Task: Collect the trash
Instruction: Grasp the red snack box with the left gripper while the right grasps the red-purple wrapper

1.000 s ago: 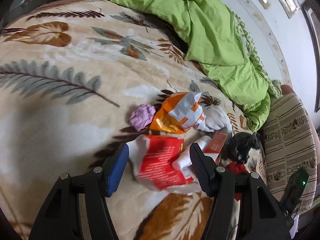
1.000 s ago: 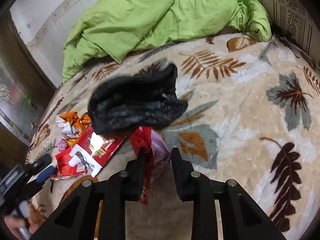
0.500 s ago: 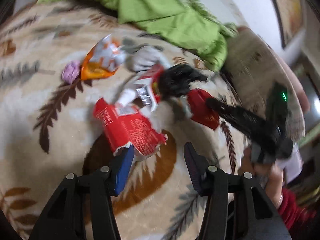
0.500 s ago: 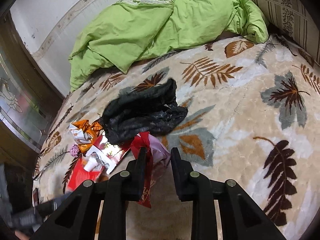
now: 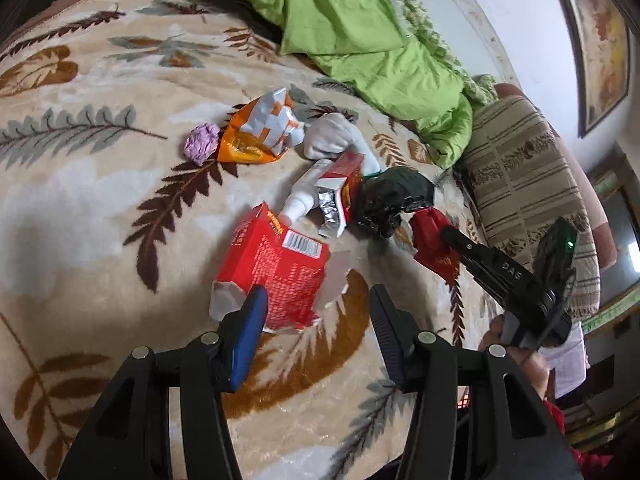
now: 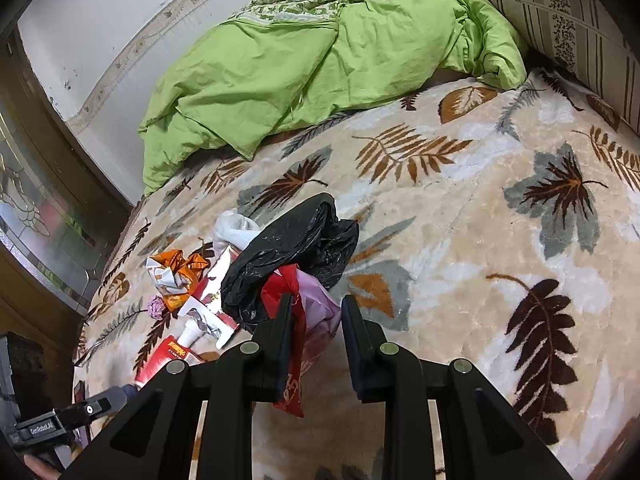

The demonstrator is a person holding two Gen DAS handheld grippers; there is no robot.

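Observation:
Trash lies on a leaf-patterned blanket (image 5: 100, 208). In the left wrist view my left gripper (image 5: 316, 312) is open, its blue left finger resting against a torn red carton (image 5: 276, 276). Beyond lie a white tube (image 5: 304, 196), a red and silver pack (image 5: 340, 192), an orange and white wrapper (image 5: 260, 128), a purple crumpled ball (image 5: 201, 145), white cloth (image 5: 336, 138) and a black plastic bag (image 5: 394, 202). My right gripper (image 6: 316, 320) is shut on a red plastic bag (image 6: 294, 320), which also shows in the left wrist view (image 5: 434, 242), beside the black bag (image 6: 292, 256).
A green duvet (image 6: 320, 64) is bunched along the wall at the far side of the bed. A striped pillow (image 6: 568, 20) lies at the head. A wooden and glass cabinet (image 6: 36, 208) stands beyond the bed's left edge.
My left gripper has pulled back from around the red carton and now sits open at its near edge. My right gripper has lifted slightly with the red bag.

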